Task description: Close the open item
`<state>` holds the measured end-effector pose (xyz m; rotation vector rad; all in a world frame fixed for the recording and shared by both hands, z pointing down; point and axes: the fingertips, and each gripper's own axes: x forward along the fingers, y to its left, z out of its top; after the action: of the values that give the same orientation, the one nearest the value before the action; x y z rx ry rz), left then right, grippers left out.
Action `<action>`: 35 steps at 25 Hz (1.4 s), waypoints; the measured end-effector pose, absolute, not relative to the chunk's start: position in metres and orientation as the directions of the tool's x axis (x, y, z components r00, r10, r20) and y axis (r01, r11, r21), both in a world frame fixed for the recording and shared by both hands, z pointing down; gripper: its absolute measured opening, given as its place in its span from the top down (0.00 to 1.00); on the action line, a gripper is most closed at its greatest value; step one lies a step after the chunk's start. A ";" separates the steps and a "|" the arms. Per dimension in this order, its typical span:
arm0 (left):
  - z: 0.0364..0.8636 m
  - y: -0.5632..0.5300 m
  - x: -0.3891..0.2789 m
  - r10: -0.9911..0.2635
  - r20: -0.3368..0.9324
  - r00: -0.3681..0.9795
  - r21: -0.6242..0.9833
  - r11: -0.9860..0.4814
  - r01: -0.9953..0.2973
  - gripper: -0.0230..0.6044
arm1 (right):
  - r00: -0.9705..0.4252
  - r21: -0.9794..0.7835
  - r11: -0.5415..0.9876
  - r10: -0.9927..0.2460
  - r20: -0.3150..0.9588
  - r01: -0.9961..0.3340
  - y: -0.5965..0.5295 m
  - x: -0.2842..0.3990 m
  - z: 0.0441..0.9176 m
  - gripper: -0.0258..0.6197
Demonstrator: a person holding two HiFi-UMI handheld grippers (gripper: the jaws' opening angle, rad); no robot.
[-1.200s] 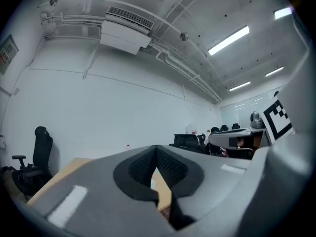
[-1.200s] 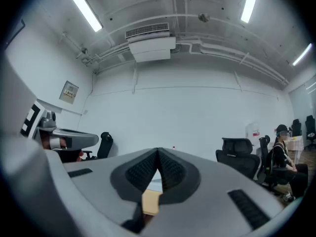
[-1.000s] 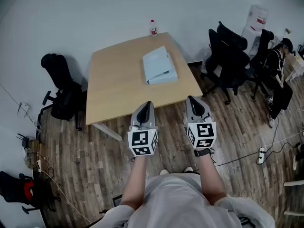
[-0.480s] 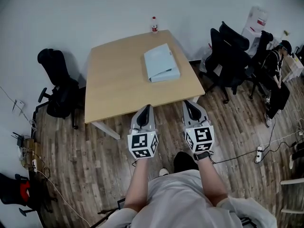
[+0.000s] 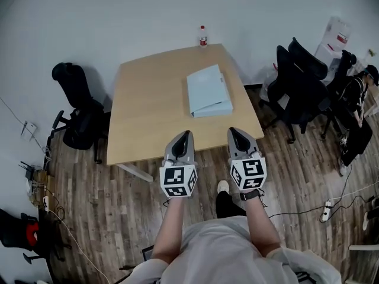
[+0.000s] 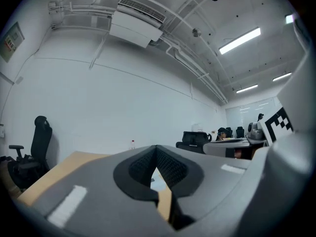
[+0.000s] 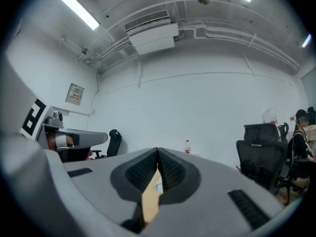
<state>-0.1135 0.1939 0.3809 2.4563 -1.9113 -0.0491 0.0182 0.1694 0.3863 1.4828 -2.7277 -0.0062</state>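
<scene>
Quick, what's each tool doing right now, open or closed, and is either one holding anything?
Left tool: closed, holding nothing.
Right tool: closed, holding nothing.

We could not read the far bottle; its label was too small. The right edge cut off a seated person.

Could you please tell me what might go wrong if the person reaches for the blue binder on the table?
The left gripper and right gripper are shut, short of the table; pressing the binder with closed tips might slide it. A push away could drive it toward the bottle at the far edge.
</scene>
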 end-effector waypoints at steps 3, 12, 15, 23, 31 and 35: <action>0.368 0.152 -0.105 -0.969 -0.018 0.246 0.016 -0.246 -0.969 0.95 | -0.553 0.001 0.554 -0.833 0.013 -0.833 0.118 0.026 0.377 0.94; 0.352 0.043 -0.088 -0.971 -0.034 0.235 -0.009 -0.235 -0.972 0.95 | -0.624 -0.013 0.624 -0.781 -0.007 -0.781 0.001 0.033 0.358 0.94; 0.364 0.015 -0.079 -0.971 0.003 0.238 0.003 -0.238 -0.971 0.95 | -0.657 -0.034 0.656 -0.754 0.017 -0.754 -0.025 0.034 0.370 0.94; 0.420 -0.018 -0.062 -0.962 0.138 0.238 0.069 -0.230 -0.971 0.95 | -0.711 -0.112 0.703 -0.692 0.122 -0.703 -0.056 0.036 0.423 0.94; 0.452 -0.048 -0.069 -0.947 0.222 0.230 0.107 -0.211 -0.972 0.95 | -0.712 -0.144 0.698 -0.681 0.170 -0.702 -0.088 0.027 0.447 0.94; 0.470 -0.070 -0.057 -0.930 0.260 0.258 0.116 -0.235 -0.965 0.95 | -0.699 -0.143 0.685 -0.687 0.201 -0.714 -0.106 0.032 0.458 0.94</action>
<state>-0.0569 -0.0702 0.4704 2.2788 -1.7620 0.1985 0.0323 -0.1064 0.4580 1.1540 -2.7618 0.3191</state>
